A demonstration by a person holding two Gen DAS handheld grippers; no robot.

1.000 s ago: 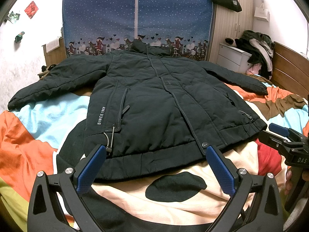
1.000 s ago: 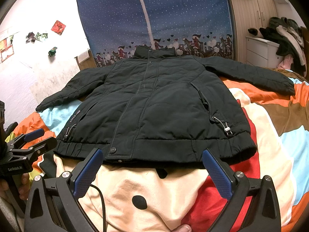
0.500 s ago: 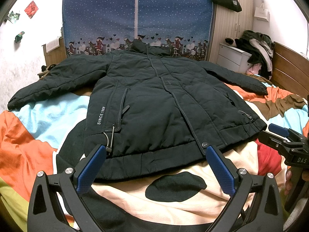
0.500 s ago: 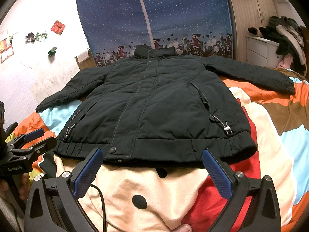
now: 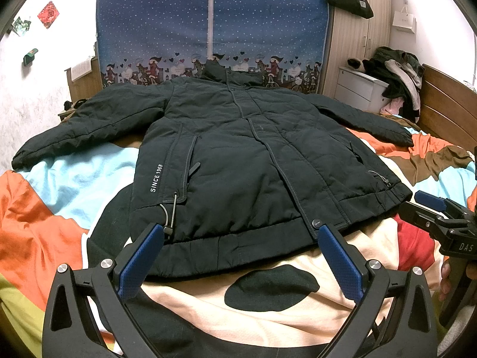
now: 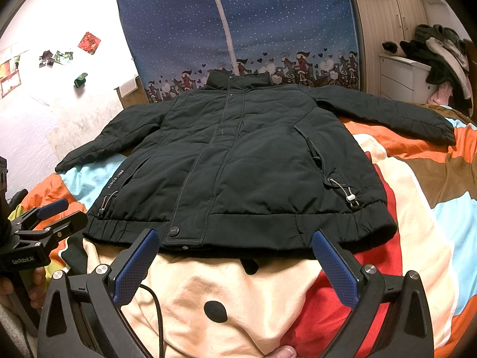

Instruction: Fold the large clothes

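- Jaws of the left gripper [image 5: 241, 238] spread wide, empty, hovering just short of the hem [image 5: 238, 238] on the side bearing the white "SINCE 1968" print [image 5: 157, 178].
- Jaws of the right gripper [image 6: 235, 247] likewise spread wide and empty, poised just before the hem's other half, near the drawcord toggle [image 6: 351, 199].
- Between grippers and hem: only bare patterned bedspread [image 6: 268, 298], cream with black spots.
- Black padded jacket [image 5: 253, 164] spread flat on the bed, front up, fastened, hem nearest, collar [image 6: 238, 80] farthest.
- Long axis running straight away from both grippers, hem to collar; hem lying crosswise before them.
- Sleeves stretched out to either side: left sleeve [image 5: 89, 125] nearer the left gripper, right sleeve [image 6: 387, 116] nearer the right.
- Neither gripper clearly closer to the garment; each facing its own hem corner.
- Judged: no fold yet made; next move likely a reach forward and outward to a sleeve or side edge, to be carried inward across the front placket.
- Beyond the collar: blue dotted wardrobe cover [image 5: 208, 24] upright behind the bed.
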